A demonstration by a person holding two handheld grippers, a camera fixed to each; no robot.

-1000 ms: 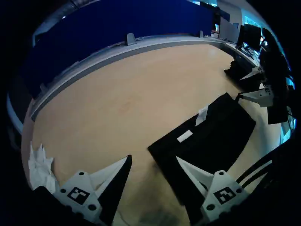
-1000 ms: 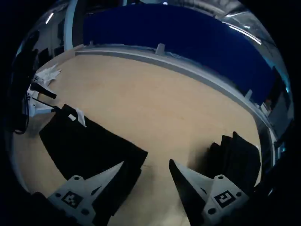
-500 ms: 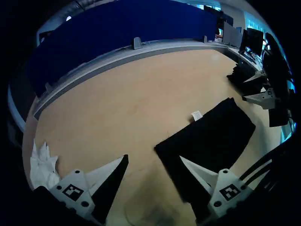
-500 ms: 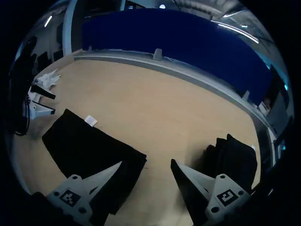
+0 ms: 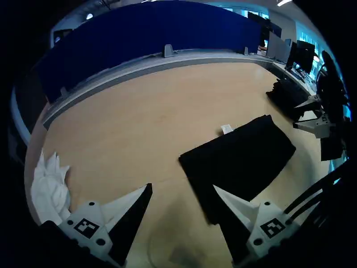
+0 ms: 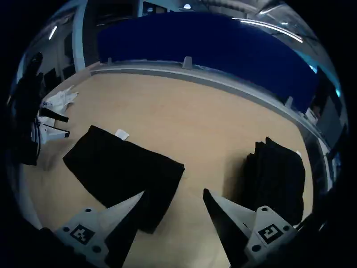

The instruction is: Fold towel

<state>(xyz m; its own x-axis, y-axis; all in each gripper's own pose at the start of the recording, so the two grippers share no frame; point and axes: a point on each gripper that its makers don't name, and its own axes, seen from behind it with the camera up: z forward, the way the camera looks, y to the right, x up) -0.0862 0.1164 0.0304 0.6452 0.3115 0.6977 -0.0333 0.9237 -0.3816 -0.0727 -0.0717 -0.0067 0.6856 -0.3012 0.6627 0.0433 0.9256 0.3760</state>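
Since both pairs of fingers are spread wide with nothing between them, neither tool is holding anything right now. The left gripper hangs over the near end of the black towel, its right finger overlapping the cloth in the left gripper view, and the right gripper hangs at the opposite end. The towel's lying flat on the wooden table as a dark rectangle, with a little white tag poking out at its far edge. A stack of dark folded towels sits off to the right of it, well apart — and a crumpled white cloth is over by the table's left corner. A blue partition runs along the back edge of the table.
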